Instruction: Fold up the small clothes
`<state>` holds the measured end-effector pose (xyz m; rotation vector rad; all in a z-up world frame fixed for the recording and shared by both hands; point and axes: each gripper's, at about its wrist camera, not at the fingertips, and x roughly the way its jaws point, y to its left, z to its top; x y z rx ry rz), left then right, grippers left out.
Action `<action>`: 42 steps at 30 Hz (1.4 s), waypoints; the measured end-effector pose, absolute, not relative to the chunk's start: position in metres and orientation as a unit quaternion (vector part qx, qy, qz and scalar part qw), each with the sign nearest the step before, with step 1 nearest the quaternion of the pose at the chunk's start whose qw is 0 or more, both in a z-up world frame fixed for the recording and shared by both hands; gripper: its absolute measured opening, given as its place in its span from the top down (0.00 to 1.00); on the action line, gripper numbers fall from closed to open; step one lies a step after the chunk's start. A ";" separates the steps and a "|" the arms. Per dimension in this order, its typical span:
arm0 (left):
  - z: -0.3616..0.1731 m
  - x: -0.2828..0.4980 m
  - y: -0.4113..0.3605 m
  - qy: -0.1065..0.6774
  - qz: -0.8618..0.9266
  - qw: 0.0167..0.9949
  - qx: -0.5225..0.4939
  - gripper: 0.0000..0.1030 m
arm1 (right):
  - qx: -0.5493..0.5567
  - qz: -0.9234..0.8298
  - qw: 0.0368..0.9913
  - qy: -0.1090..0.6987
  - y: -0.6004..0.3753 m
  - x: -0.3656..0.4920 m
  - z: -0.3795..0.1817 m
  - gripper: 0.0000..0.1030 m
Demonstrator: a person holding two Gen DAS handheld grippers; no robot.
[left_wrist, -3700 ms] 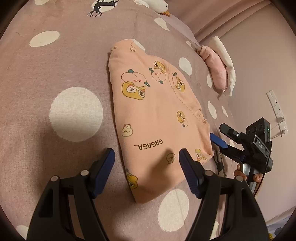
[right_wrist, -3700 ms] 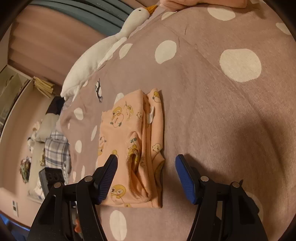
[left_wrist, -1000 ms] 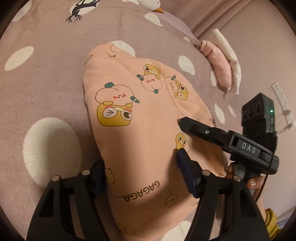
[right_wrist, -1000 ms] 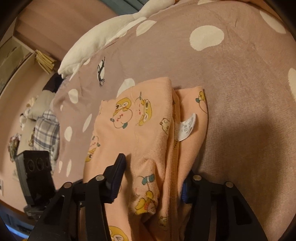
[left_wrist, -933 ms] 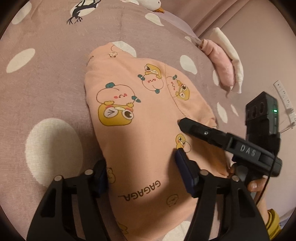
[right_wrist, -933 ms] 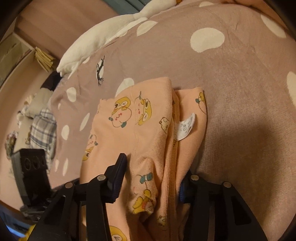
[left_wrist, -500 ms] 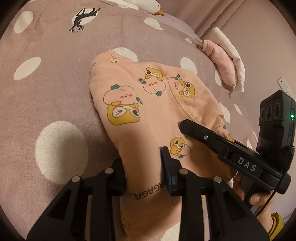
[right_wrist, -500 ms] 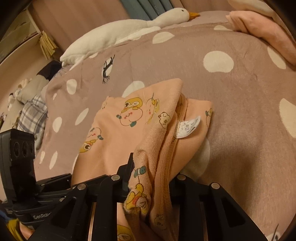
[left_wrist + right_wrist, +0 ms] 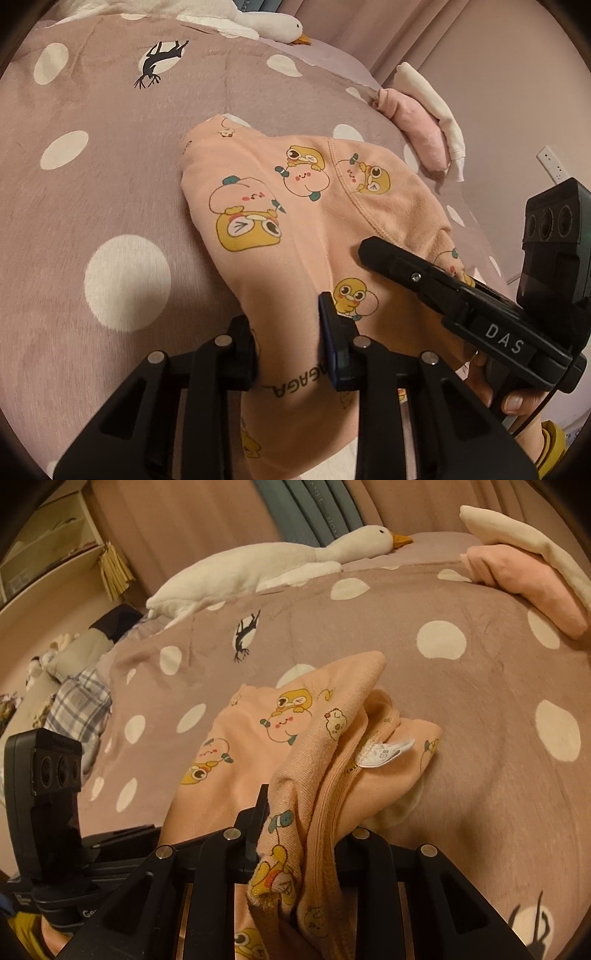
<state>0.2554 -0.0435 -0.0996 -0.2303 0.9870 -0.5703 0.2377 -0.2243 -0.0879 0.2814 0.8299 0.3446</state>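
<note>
A small peach garment [image 9: 303,236] printed with yellow cartoon ducks lies partly folded on the spotted bedspread [image 9: 92,177]. My left gripper [image 9: 288,332] is shut on its near edge and holds that edge raised. My right gripper [image 9: 299,834] is shut on the garment's [image 9: 306,738] bunched side edge, lifting it, with a white label [image 9: 384,753] showing. The right gripper also shows in the left wrist view [image 9: 373,251], resting over the cloth at right. The left gripper's body shows in the right wrist view at far left.
A white plush goose [image 9: 258,565] lies at the head of the bed. Folded pink and cream clothes [image 9: 424,114] sit at the bed's right edge. Plaid fabric [image 9: 74,705] lies off the bed's left side. A wall socket [image 9: 552,164] is at right.
Both grippers moved in over the garment, shut on its near edges and lifted them off the bedspread. The cloth now bunches up between the jaws.
</note>
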 end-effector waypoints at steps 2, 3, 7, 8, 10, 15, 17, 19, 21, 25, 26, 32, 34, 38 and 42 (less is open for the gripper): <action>-0.099 0.249 -0.043 0.466 -0.272 0.835 -0.110 0.74 | 0.135 0.167 0.892 0.399 -0.224 0.232 -0.085 0.75; -0.098 0.245 -0.044 0.466 -0.272 0.834 -0.109 0.74 | 0.135 0.168 0.891 0.399 -0.224 0.230 -0.084 0.75; -0.096 0.232 -0.045 0.467 -0.276 0.832 -0.111 0.74 | 0.130 0.171 0.891 0.400 -0.221 0.219 -0.080 0.75; -0.095 0.228 -0.044 0.467 -0.277 0.832 -0.112 0.74 | 0.128 0.172 0.892 0.399 -0.220 0.215 -0.078 0.75; -0.092 0.223 -0.044 0.466 -0.279 0.832 -0.111 0.74 | 0.128 0.172 0.892 0.397 -0.219 0.209 -0.076 0.75; -0.084 0.208 -0.042 0.459 -0.279 0.838 -0.102 0.74 | 0.126 0.175 0.893 0.394 -0.216 0.196 -0.069 0.75; -0.081 0.203 -0.041 0.457 -0.279 0.839 -0.100 0.73 | 0.124 0.176 0.894 0.394 -0.214 0.192 -0.066 0.75; -0.078 0.197 -0.038 0.454 -0.279 0.840 -0.101 0.73 | 0.121 0.177 0.894 0.392 -0.212 0.186 -0.063 0.75; -0.076 0.192 -0.036 0.451 -0.280 0.842 -0.101 0.73 | 0.120 0.178 0.895 0.390 -0.211 0.181 -0.060 0.75; -0.071 0.182 -0.033 0.448 -0.280 0.843 -0.103 0.73 | 0.115 0.180 0.897 0.388 -0.206 0.172 -0.054 0.75; -0.069 0.179 -0.032 0.446 -0.280 0.844 -0.102 0.73 | 0.114 0.180 0.897 0.386 -0.206 0.169 -0.053 0.75; -0.063 0.168 -0.030 0.443 -0.279 0.847 -0.098 0.73 | 0.115 0.182 0.898 0.383 -0.206 0.160 -0.049 0.75; -0.062 0.165 -0.030 0.442 -0.279 0.847 -0.098 0.73 | 0.114 0.182 0.899 0.382 -0.206 0.158 -0.048 0.75; -0.060 0.164 -0.029 0.440 -0.280 0.848 -0.097 0.73 | 0.115 0.182 0.899 0.382 -0.206 0.156 -0.046 0.75; -0.058 0.160 -0.029 0.437 -0.280 0.849 -0.095 0.73 | 0.114 0.183 0.900 0.380 -0.206 0.155 -0.045 0.75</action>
